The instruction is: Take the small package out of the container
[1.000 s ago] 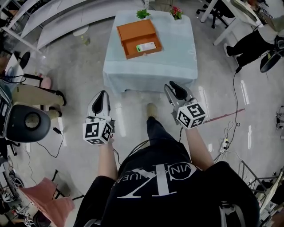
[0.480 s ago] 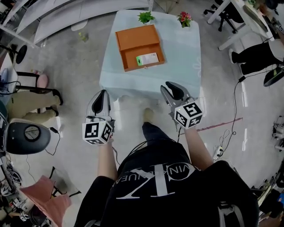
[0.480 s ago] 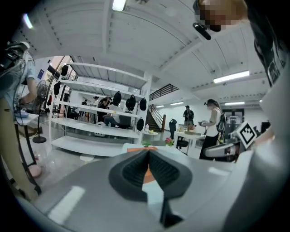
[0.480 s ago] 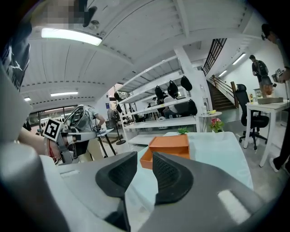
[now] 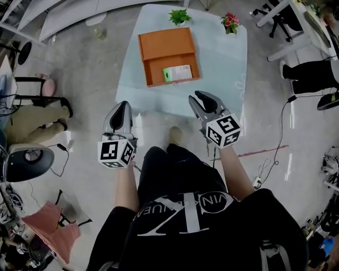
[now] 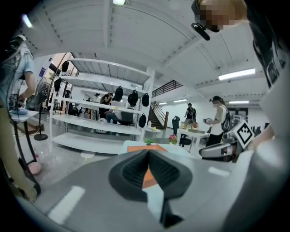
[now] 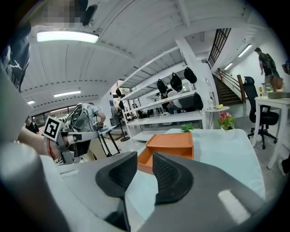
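An open orange box (image 5: pixel 165 46) lies on the table with a pale blue cloth (image 5: pixel 222 58). In its front tray lies the small white and green package (image 5: pixel 177 73). Both grippers hang in the air short of the table's near edge, over the floor. My left gripper (image 5: pixel 123 105) has its tips together and holds nothing; its own view shows the jaws (image 6: pixel 148 152) meeting, with the box behind them. My right gripper (image 5: pixel 203 98) stands open with a narrow empty gap (image 7: pixel 145 158), pointing at the orange box (image 7: pixel 170 145).
A green plant (image 5: pixel 180 16) and a pot of pink flowers (image 5: pixel 230 22) stand at the table's far edge. A black stool (image 5: pixel 26 159) and a seated person's legs (image 5: pixel 32 114) are at the left. Cables (image 5: pixel 275 143) run over the floor at the right.
The person has stepped toward the table, which now lies closer and lower in the head view. Both grippers came forward with it; their jaws did not change.
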A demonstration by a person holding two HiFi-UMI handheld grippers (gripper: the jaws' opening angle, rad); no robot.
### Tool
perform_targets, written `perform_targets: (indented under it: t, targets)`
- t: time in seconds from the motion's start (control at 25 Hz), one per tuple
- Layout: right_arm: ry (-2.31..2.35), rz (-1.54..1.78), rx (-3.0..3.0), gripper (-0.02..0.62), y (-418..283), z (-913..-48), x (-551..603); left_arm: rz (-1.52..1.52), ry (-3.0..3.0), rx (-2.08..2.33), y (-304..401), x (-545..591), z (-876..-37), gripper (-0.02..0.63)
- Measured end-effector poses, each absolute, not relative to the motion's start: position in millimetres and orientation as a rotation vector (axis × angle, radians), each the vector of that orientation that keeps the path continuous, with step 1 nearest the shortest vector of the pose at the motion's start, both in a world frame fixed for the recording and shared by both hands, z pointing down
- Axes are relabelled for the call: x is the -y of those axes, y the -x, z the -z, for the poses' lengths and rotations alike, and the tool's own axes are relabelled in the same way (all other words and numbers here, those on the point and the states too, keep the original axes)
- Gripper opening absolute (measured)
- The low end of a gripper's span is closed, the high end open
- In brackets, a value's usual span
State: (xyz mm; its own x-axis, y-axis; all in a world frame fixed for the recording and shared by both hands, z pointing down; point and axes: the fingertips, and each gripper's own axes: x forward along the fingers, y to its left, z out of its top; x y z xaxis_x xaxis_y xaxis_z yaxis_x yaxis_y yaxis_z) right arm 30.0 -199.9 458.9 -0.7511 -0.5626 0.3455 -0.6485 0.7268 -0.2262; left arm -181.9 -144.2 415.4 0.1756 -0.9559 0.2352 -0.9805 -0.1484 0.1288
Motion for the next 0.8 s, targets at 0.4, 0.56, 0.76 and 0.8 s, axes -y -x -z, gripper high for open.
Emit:
perform_targets:
  t: [0.4, 0.56, 0.76, 0.8]
  targets:
    - [-0.912, -0.567, 2.604, 0.107, -30.4, -480.7, 232.0, -0.145, -2.195, 1.812, 179.3, 185.2, -419.5, 0.000]
    - [-0.856, -0.569, 2.565, 0.109, -16.8, -494.0, 245.9, -0.214, -2.197, 1.776, 179.7, 189.4, -434.1, 0.000]
    - [-0.744, -0.466, 2.476, 0.120, 4.6, -506.4, 274.8, -0.209, -2.216, 1.738, 192.7, 220.0, -440.3, 0.000]
    - [-0.715, -0.445, 2.450, 0.124, 8.9, -509.8, 282.5, -0.206, -2.221, 1.728, 195.1, 228.0, -441.7, 0.000]
